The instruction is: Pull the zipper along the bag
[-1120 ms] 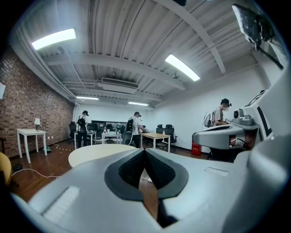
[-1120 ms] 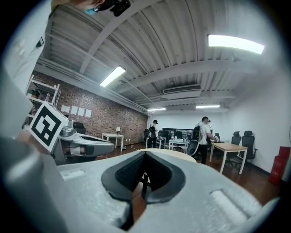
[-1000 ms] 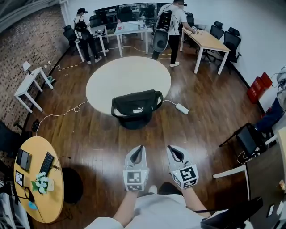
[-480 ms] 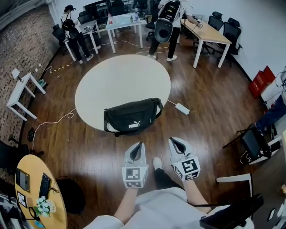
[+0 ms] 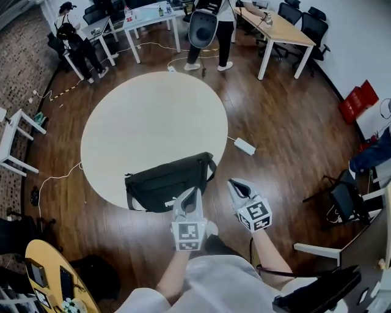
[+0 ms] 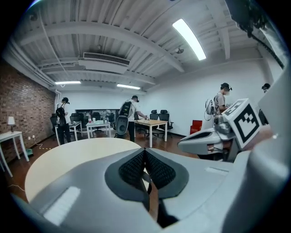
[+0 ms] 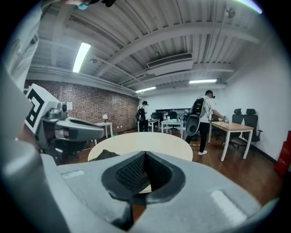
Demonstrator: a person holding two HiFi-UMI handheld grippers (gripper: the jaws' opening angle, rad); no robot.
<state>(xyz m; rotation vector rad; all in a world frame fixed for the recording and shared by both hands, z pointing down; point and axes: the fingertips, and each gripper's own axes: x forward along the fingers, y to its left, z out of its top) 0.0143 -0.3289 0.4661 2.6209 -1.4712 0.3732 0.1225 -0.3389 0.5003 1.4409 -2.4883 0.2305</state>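
Observation:
A black bag [image 5: 162, 183] with a white logo lies at the near edge of the round cream table [image 5: 146, 122]. In the head view my left gripper [image 5: 193, 192] is shut and empty, its tip over the bag's right end; whether it touches is unclear. My right gripper [image 5: 234, 183] is shut too, just right of the bag and clear of it. The left gripper view has its pads [image 6: 136, 166] pressed together above the tabletop [image 6: 77, 152]. In the right gripper view the closed jaws [image 7: 145, 155] hide most of the bag [image 7: 105, 155]; only a dark corner shows.
A white power strip [image 5: 244, 146] and its cable lie on the wooden floor right of the table. People stand by white desks [image 5: 149, 18] and a wooden desk [image 5: 278, 30] at the back. A dark chair [image 5: 342, 198] is at the right, a small yellow table [image 5: 52, 272] at the lower left.
The person has stepped toward the table, so bag and table sit much closer to both grippers. The left gripper's tip now overlaps the bag's right end. Both grippers stay shut.

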